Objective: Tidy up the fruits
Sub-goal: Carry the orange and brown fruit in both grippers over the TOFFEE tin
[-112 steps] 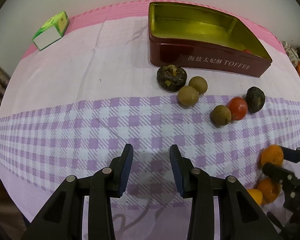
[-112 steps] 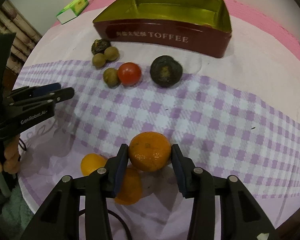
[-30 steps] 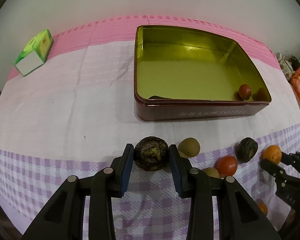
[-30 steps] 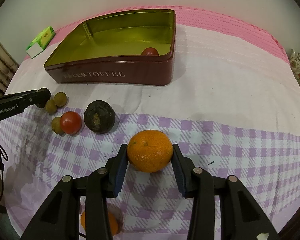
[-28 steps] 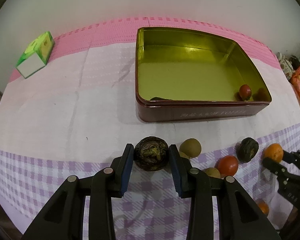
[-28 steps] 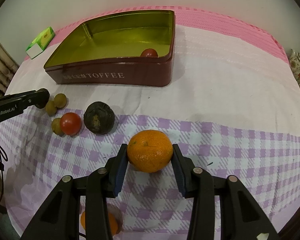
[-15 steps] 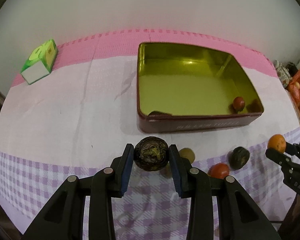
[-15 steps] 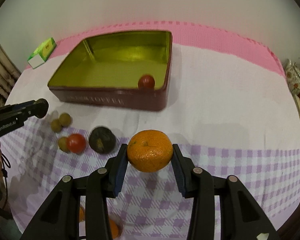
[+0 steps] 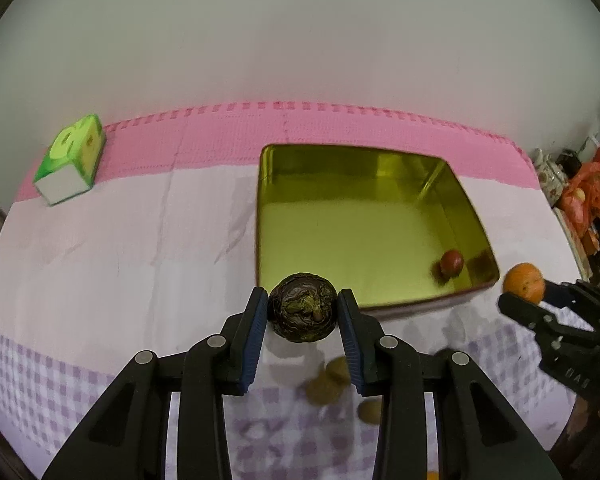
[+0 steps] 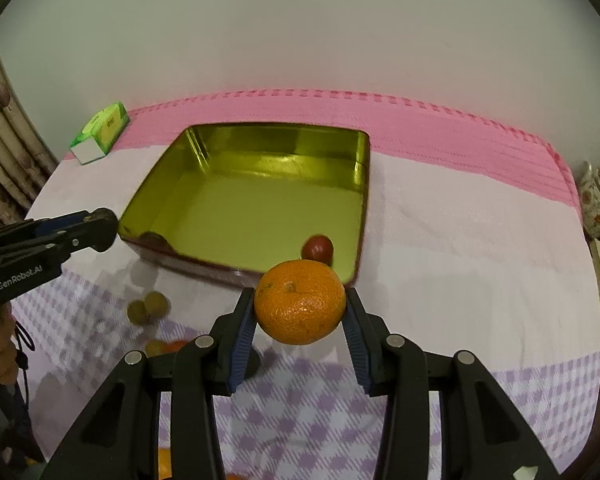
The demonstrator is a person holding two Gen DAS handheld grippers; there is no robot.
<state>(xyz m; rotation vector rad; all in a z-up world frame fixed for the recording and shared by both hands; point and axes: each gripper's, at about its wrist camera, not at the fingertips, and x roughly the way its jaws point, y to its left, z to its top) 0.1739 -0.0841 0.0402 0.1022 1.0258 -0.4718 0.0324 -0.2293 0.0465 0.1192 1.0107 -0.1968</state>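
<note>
While open, gold tin (image 9: pixel 456 194) holds one tomato (image 9: pixel 451 262) (red).

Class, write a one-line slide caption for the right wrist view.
Right tool holds an orange above the checked cloth, before the open tin.

Desk (image 9: pixel 100 248), pink-and-lilac cloth: toffee tin (image 9: pixel 452 196) mid-back, green carton (image 9: pixel 70 160) back-left corner, longans (image 10: pixel 148 307) front.

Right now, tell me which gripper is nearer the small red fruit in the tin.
Right. The right gripper holds its orange just in front of the small red fruit; the left gripper holds a dark fruit at the tin's opposite near corner.
</note>
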